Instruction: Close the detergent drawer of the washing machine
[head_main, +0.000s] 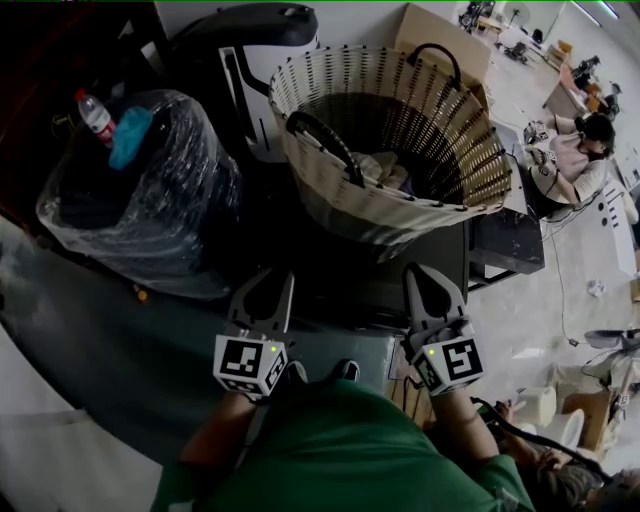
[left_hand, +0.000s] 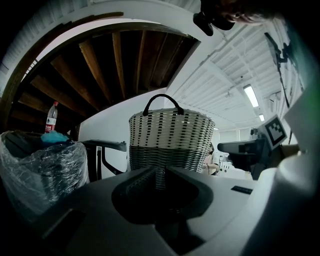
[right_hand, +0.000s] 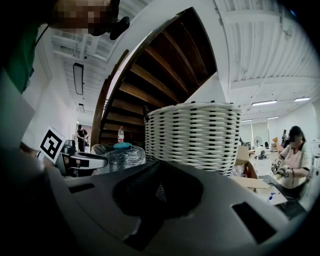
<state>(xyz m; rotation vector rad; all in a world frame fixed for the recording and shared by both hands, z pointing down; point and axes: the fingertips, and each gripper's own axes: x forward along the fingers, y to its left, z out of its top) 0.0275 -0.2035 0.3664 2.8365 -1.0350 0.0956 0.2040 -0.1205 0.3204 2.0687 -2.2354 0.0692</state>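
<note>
Head view, lower centre: left gripper (head_main: 278, 278) and right gripper (head_main: 418, 272), jaws drawn together on nothing, sit side by side below the wicker basket (head_main: 440, 140); detergent drawer shows in no view, so pre-approach, and next likely means locating its front, then pushing.

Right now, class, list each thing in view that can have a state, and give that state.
left gripper: jaws together, empty
right gripper: jaws together, empty
woven basket: upright, cloth inside
bottle: capped, standing on top of the wrapped bin
</note>
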